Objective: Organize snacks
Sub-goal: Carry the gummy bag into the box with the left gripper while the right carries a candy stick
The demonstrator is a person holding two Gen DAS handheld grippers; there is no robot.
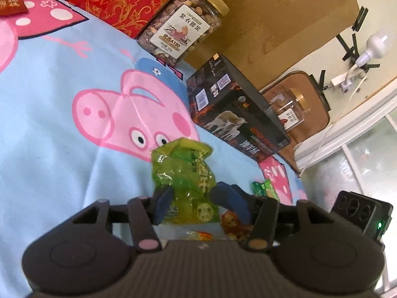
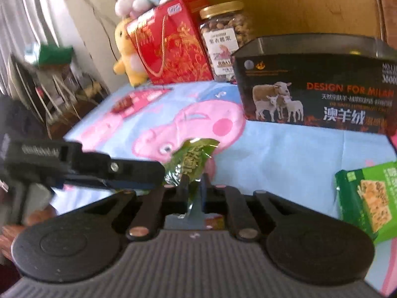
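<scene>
A crinkled green snack packet (image 1: pixel 184 181) sits between the fingers of my left gripper (image 1: pixel 191 202), above the blue cartoon-pig cloth (image 1: pixel 62 114); the jaws stand apart around it, wider than the packet. In the right wrist view my right gripper (image 2: pixel 193 193) is shut on the lower end of the same green packet (image 2: pixel 192 159), which stands up from the fingers. The left gripper's body (image 2: pixel 82 166) reaches in from the left beside it. A green cracker box (image 2: pixel 367 198) lies at the right; its edge shows in the left wrist view (image 1: pixel 264 188).
A black sheep-print box (image 2: pixel 315 89), a gold-lidded nut jar (image 2: pixel 223 39) and a red gift box (image 2: pixel 173 47) line the back of the cloth, with plush toys (image 2: pixel 129 49) behind. More snack packets (image 1: pixel 233 221) lie under the left gripper. A small red packet (image 1: pixel 12 3) lies far left.
</scene>
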